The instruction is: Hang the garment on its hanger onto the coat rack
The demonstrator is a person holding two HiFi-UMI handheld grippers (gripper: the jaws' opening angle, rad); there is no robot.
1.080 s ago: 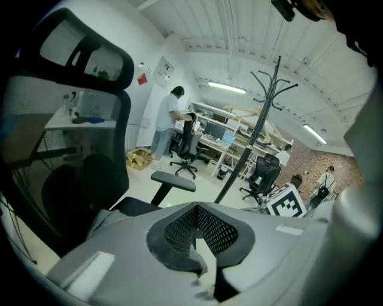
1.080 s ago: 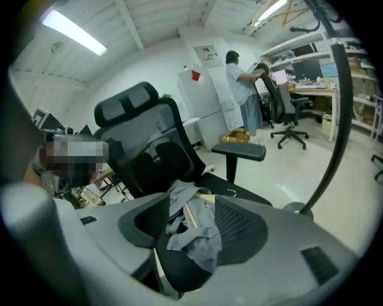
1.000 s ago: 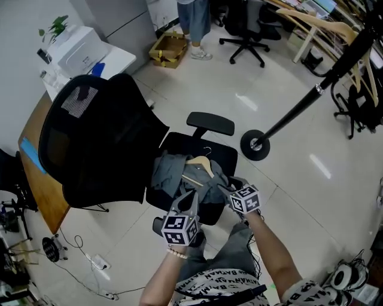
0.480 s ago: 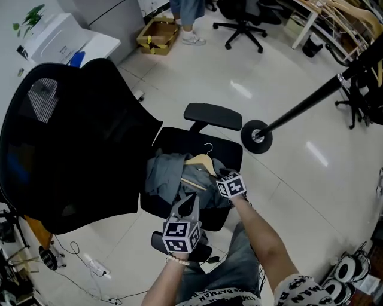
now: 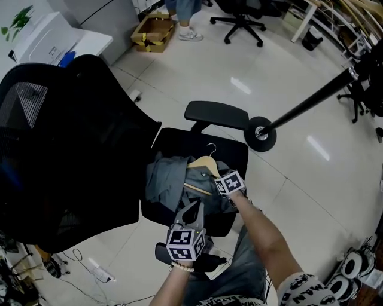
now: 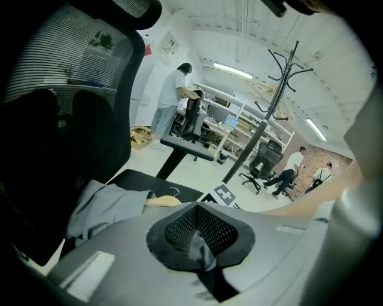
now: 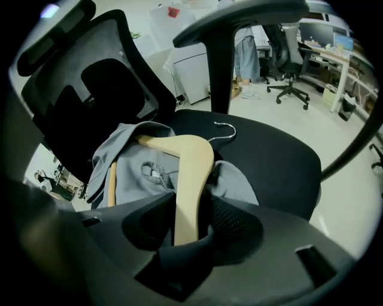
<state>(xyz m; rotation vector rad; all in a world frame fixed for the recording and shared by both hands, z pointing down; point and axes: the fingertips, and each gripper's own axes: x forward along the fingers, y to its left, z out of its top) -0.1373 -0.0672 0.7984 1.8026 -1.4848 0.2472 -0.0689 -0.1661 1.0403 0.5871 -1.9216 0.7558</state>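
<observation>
A grey garment on a wooden hanger lies crumpled on the black chair seat. My right gripper reaches onto the seat. In the right gripper view one arm of the hanger runs between the jaws of the right gripper. The jaws are closing round it, with a dark gap still beside the left pad. The metal hook points away over the seat. My left gripper hangs at the seat's near edge, shut and empty. The coat rack stands right of the chair, its hooks high up.
The chair's tall mesh back fills the left side, and an armrest sits behind the seat. A person, a cardboard box and another office chair are farther off. Cables lie on the floor.
My right gripper has moved forward over the seat onto the hanger's arm. The left gripper has stayed by the seat's near edge. The view has tipped a little lower.
</observation>
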